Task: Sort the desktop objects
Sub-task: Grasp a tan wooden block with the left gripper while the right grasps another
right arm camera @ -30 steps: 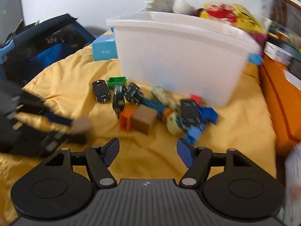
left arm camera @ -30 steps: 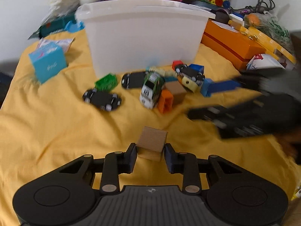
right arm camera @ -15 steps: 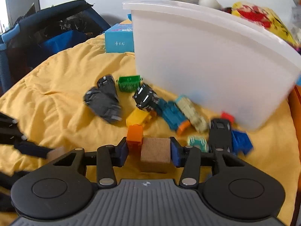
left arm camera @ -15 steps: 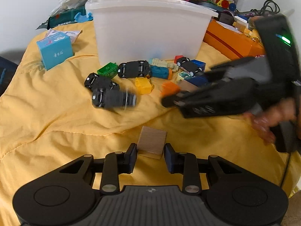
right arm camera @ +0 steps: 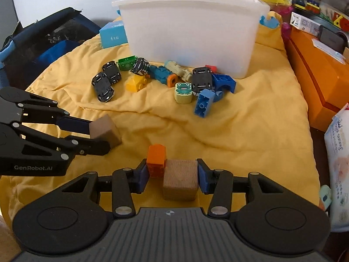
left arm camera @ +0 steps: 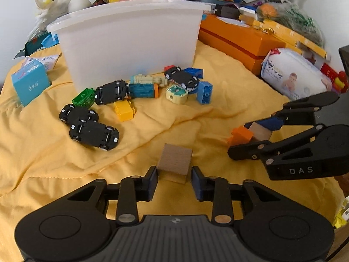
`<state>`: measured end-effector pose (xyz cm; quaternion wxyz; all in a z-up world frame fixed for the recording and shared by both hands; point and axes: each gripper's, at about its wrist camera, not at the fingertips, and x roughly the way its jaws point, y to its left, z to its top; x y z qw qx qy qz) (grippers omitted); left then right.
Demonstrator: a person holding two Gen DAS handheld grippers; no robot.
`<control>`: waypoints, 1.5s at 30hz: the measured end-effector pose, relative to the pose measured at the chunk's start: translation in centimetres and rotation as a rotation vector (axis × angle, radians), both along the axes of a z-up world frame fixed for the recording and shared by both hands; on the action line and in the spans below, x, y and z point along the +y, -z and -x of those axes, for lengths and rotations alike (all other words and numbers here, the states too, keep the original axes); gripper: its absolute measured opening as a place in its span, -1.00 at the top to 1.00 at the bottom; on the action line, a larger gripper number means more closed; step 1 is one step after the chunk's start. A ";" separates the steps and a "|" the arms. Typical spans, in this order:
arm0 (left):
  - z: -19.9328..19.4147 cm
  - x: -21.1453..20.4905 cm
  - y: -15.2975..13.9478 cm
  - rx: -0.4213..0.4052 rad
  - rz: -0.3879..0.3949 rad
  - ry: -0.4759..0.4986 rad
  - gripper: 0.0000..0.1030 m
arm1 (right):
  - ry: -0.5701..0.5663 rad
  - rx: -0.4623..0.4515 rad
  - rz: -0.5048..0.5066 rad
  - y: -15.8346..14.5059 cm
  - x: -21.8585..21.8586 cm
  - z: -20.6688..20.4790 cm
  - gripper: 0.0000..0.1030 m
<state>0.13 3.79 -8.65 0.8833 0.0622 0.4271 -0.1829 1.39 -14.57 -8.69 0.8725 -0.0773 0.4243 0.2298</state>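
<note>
Clamping wooden cube (right arm camera: 180,179) and orange brick (right arm camera: 156,160), right gripper (right arm camera: 173,175), left gripper (left arm camera: 174,182) holding tan block (left arm camera: 175,162), bin (left arm camera: 130,43) contents hidden.

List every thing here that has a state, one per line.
left gripper: shut on a wooden cube
right gripper: shut on a second wooden cube and an orange brick together
white bin: upright, lid off
black toy cars: flipped, wheels up
blue brick: on its side

Orange case (left arm camera: 240,39), baby wipes (left arm camera: 292,74)
</note>
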 end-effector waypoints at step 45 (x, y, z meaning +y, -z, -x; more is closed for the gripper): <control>-1.0 -0.6 0.1 0.001 -0.010 0.022 0.31 | -0.005 0.019 0.067 0.4 -0.8 0.6 0.16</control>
